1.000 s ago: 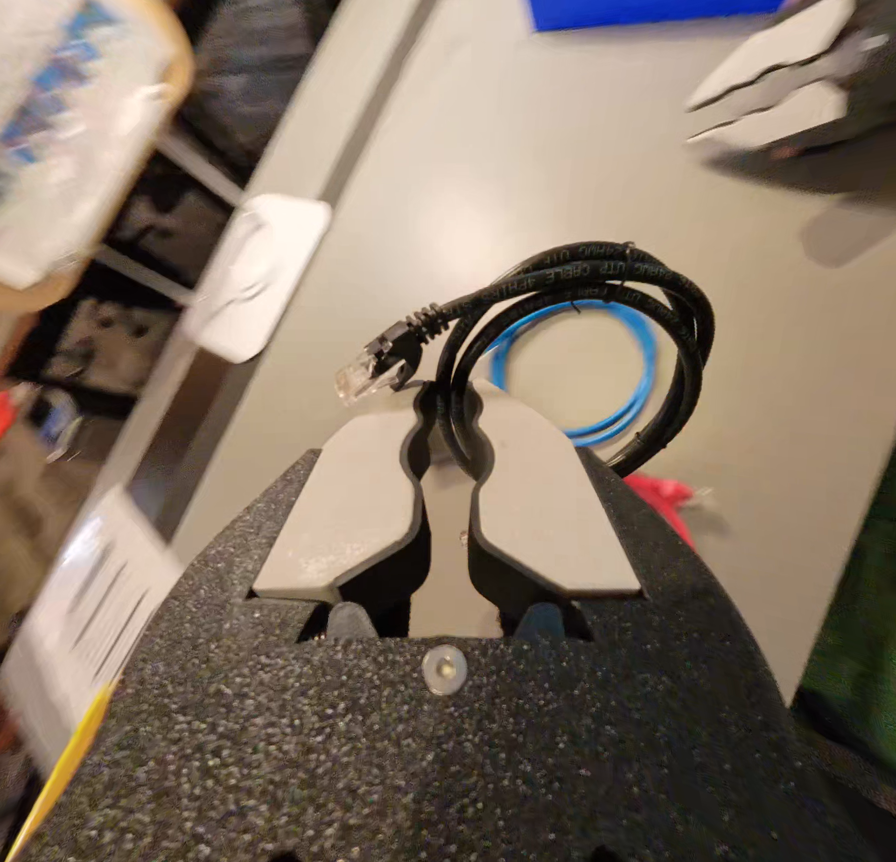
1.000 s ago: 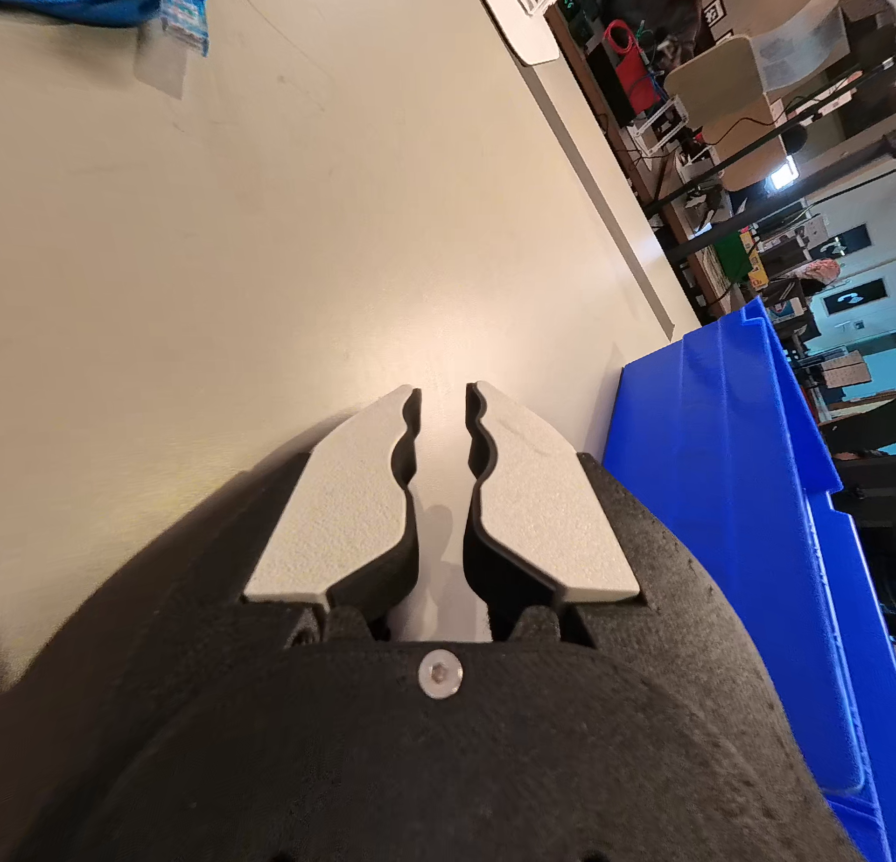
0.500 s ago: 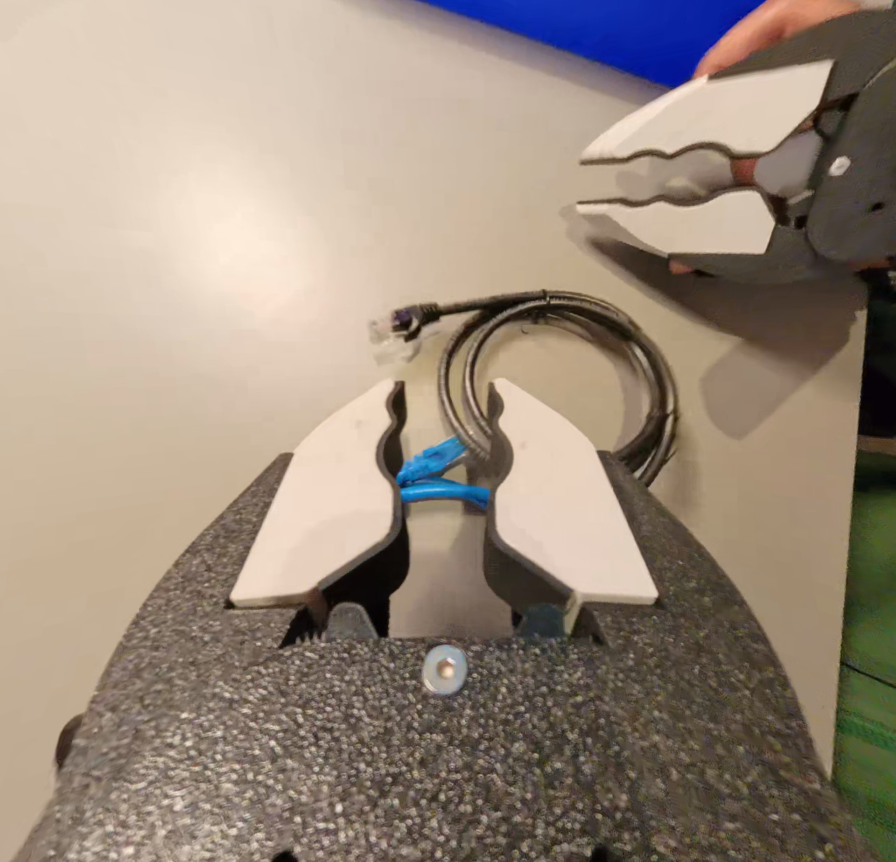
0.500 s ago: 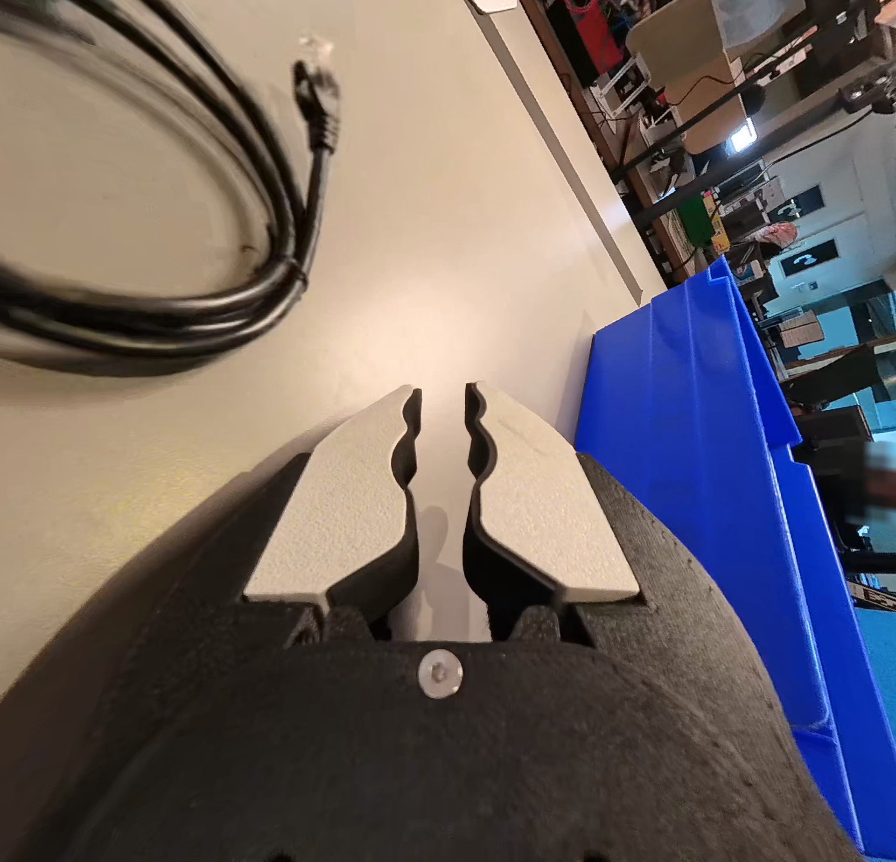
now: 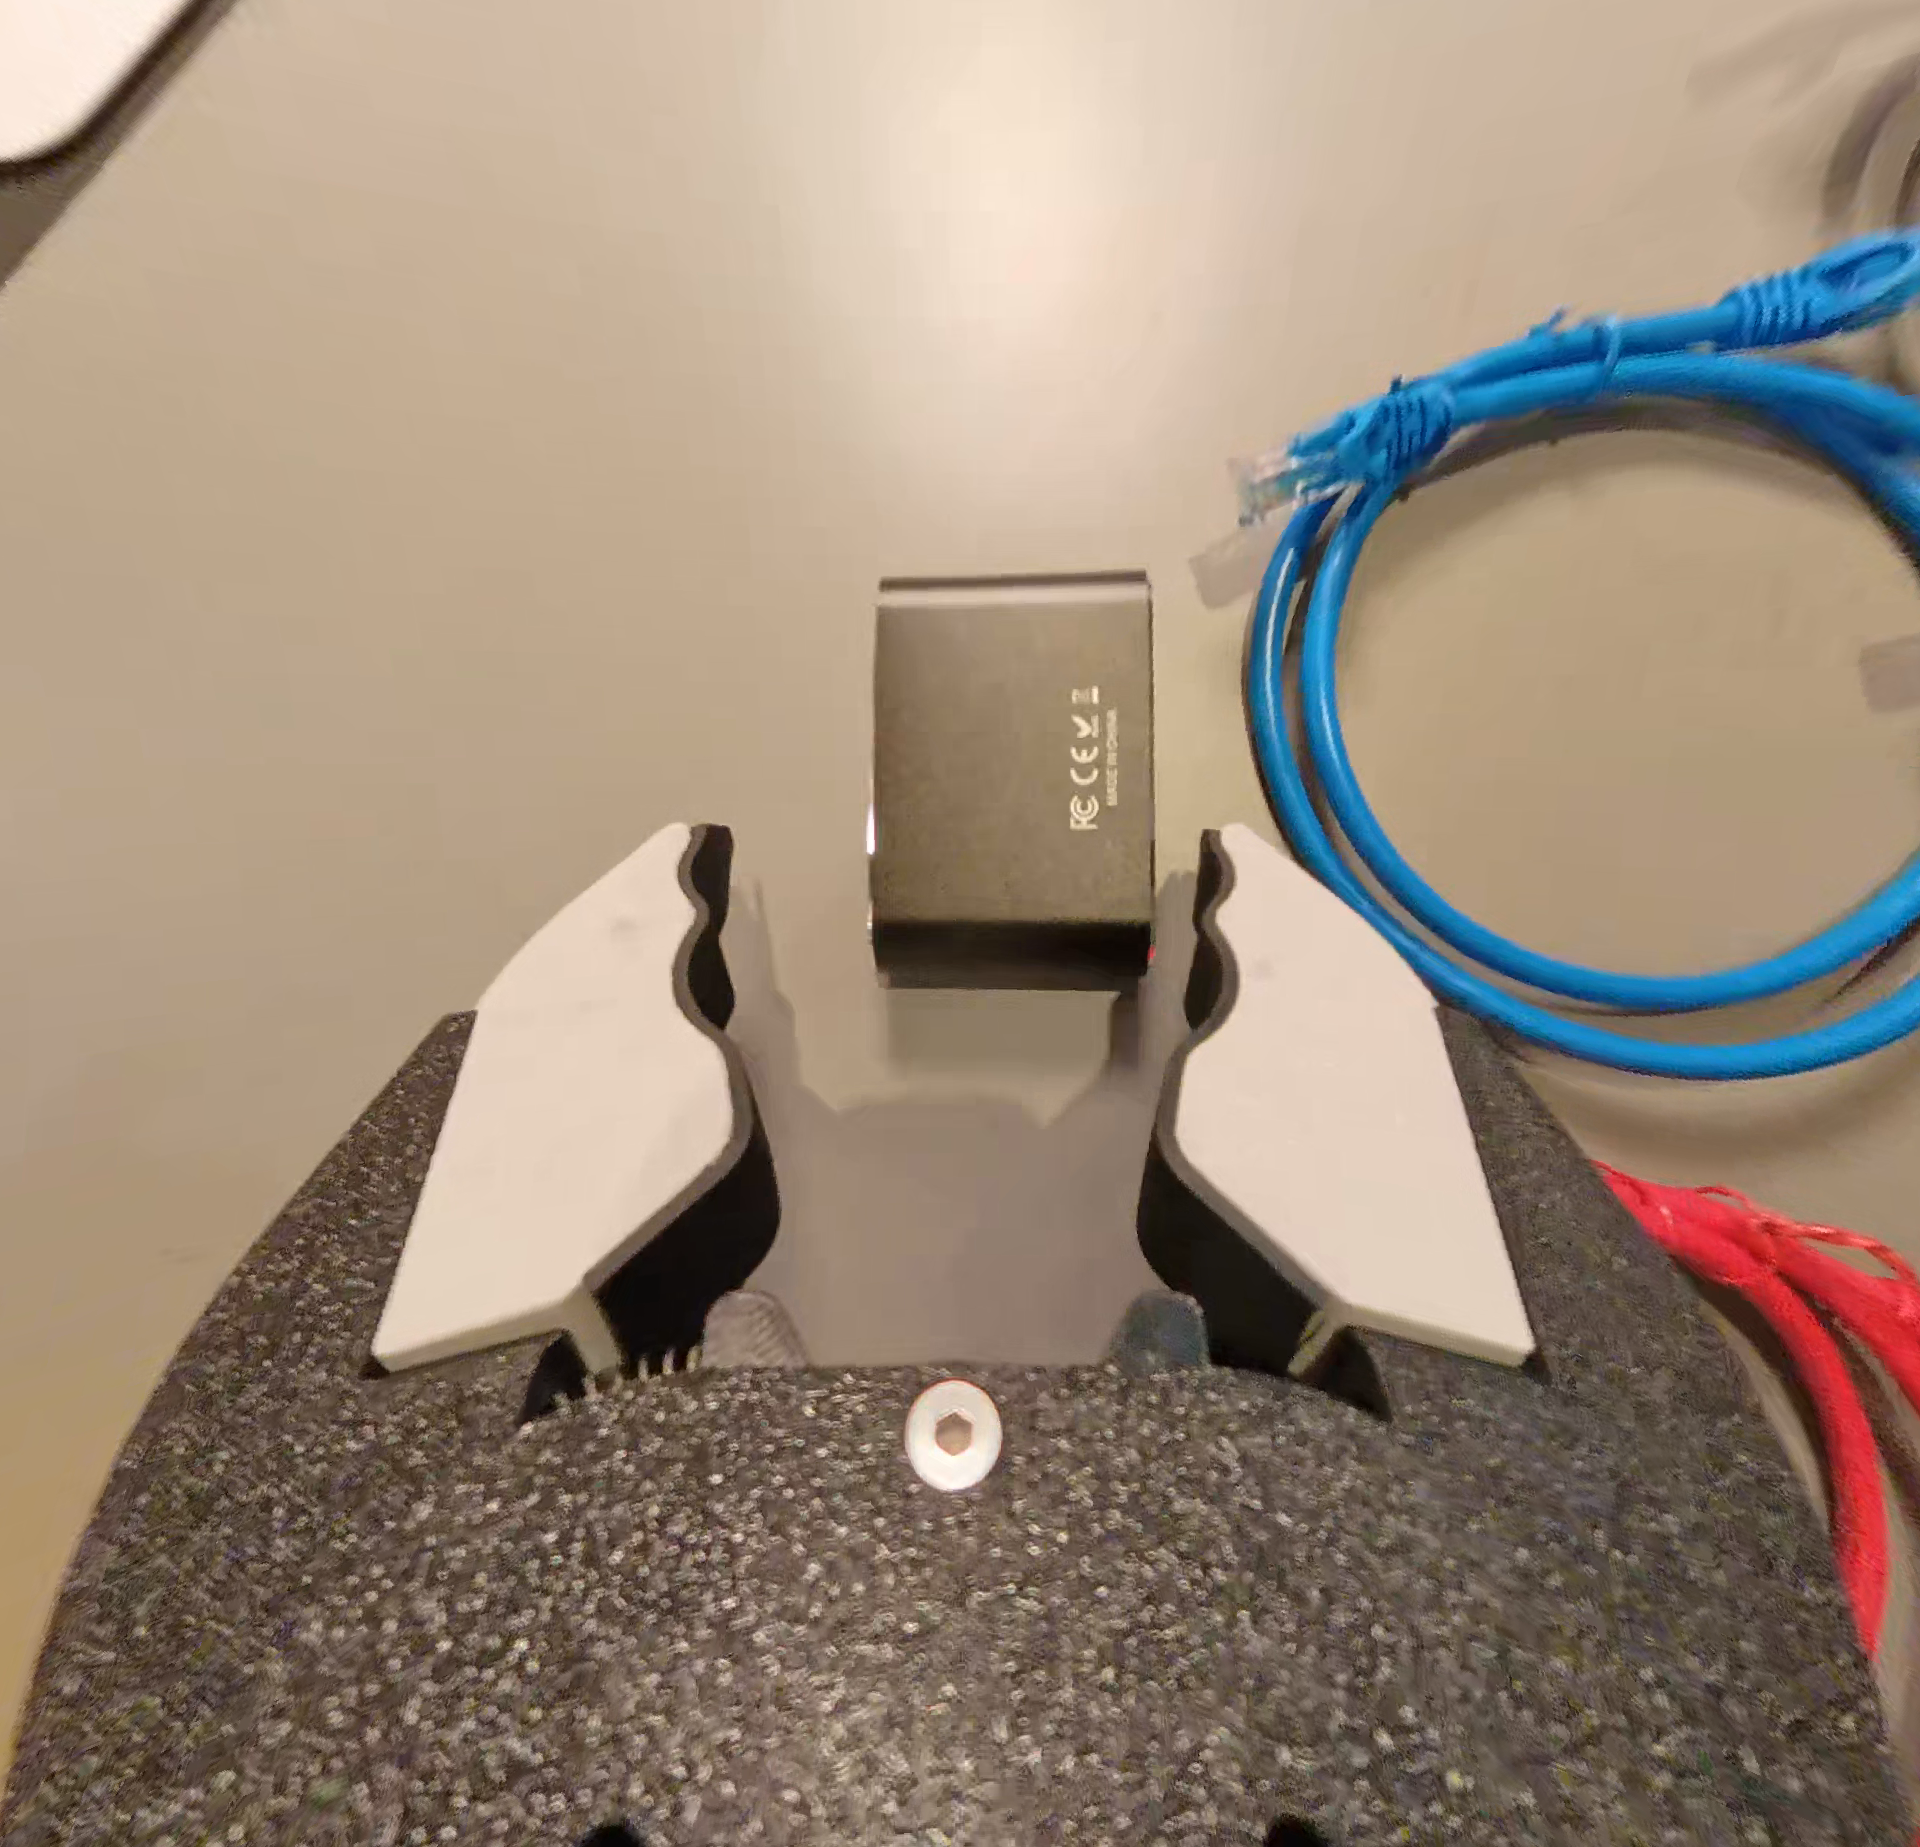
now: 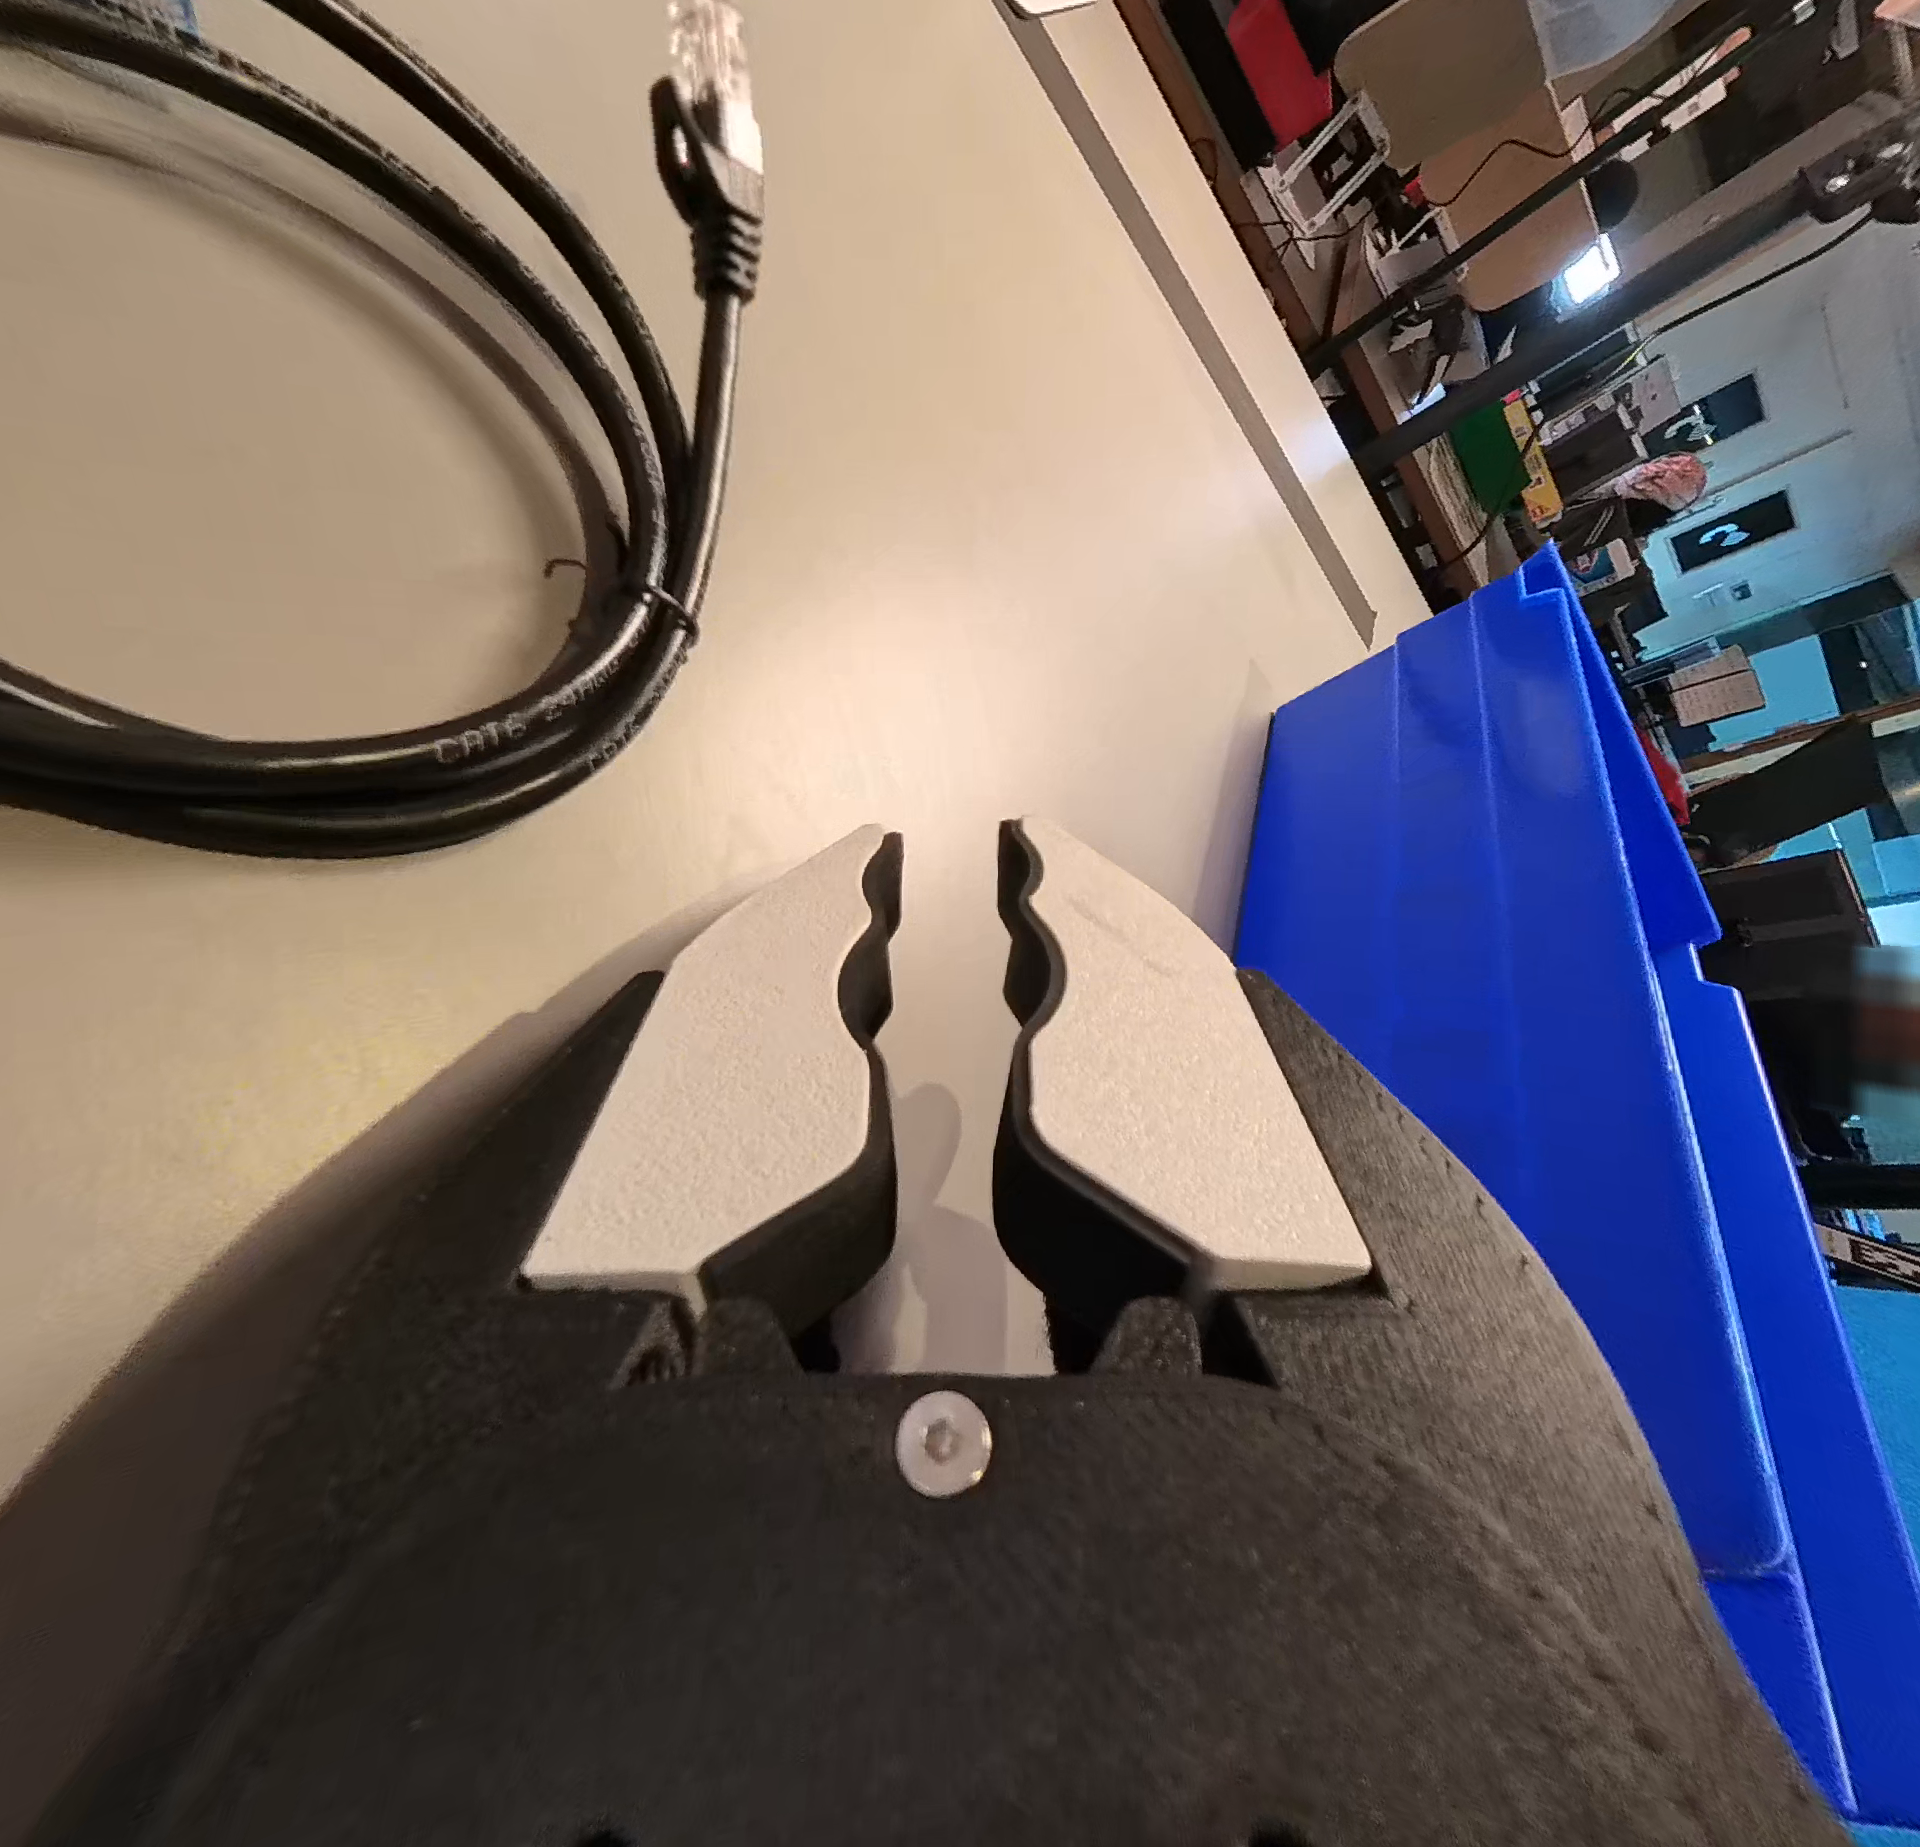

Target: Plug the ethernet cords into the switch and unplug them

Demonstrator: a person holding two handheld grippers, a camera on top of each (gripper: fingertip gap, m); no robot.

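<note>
The black switch [image 5: 1013,758] lies flat on the grey table, its near end between the fingertips of my left gripper [image 5: 961,841], which is wide open and empty. A coiled blue ethernet cord [image 5: 1621,358] lies to the switch's right, its clear plug [image 5: 1273,472] pointing toward the switch. In the right wrist view a coiled black ethernet cord [image 6: 623,509] lies on the table ahead to the left, its plug [image 6: 717,104] free. My right gripper [image 6: 951,841] is low over the table, empty, with only a narrow gap between its fingers.
A blue plastic bin [image 6: 1507,966] stands right beside the right gripper. Red mesh [image 5: 1766,1309] lies by the left gripper's right side. A white flat object [image 5: 83,31] sits near the table's far edge. Shelves and clutter are beyond the table. My hands' fingertips stand some 35 centimetres from each other.
My left gripper let go of the black cord, swung over to the switch and opened wide. The black cord now lies on the table in the right view. The right gripper's gap is unchanged.
</note>
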